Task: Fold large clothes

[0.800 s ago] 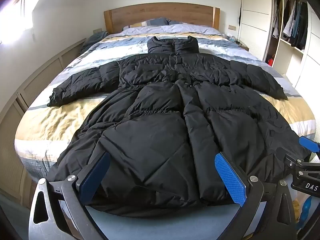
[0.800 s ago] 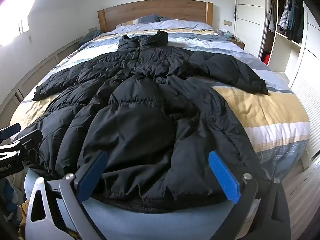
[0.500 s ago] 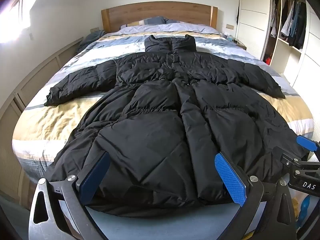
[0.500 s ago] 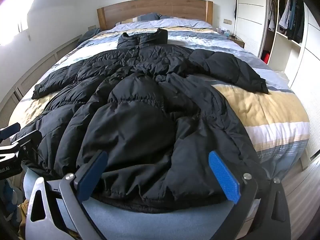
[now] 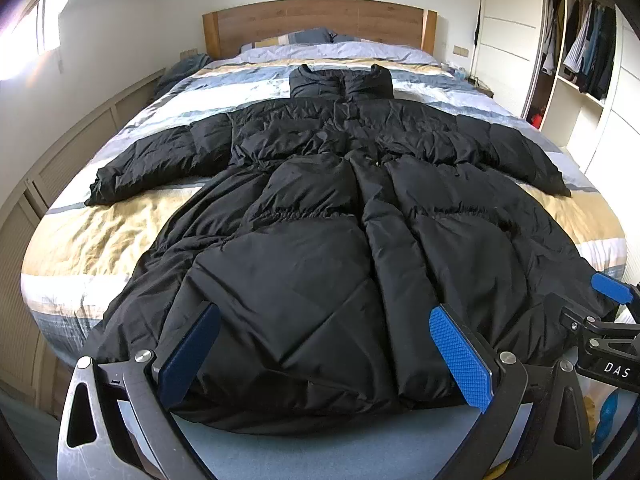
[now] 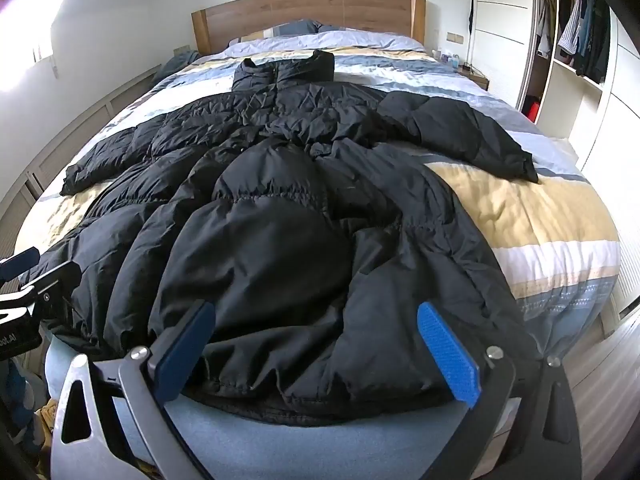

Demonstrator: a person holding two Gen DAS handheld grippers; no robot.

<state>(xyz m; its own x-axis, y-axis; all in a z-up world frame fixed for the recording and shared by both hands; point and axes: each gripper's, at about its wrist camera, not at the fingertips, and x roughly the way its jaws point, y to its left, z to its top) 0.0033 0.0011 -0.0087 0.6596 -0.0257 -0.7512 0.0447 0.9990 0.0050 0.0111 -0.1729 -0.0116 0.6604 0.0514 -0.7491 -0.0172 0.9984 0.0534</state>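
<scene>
A black puffer coat (image 5: 320,208) lies spread flat on the striped bed (image 5: 92,240), filling the frame's centre, collar toward the headboard (image 5: 316,20). The left gripper (image 5: 324,344) and right gripper (image 6: 316,344) hover released at the lower edge over its hem, holding nothing.

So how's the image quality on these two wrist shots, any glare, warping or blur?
Left wrist view: window at upper left blown out white, fisheye bows the wardrobe edges, black coat sharp with visible quilting. Right wrist view: same window glare, bed edges curve strongly, coat folds lose detail in shadow; no motion blur.
</scene>
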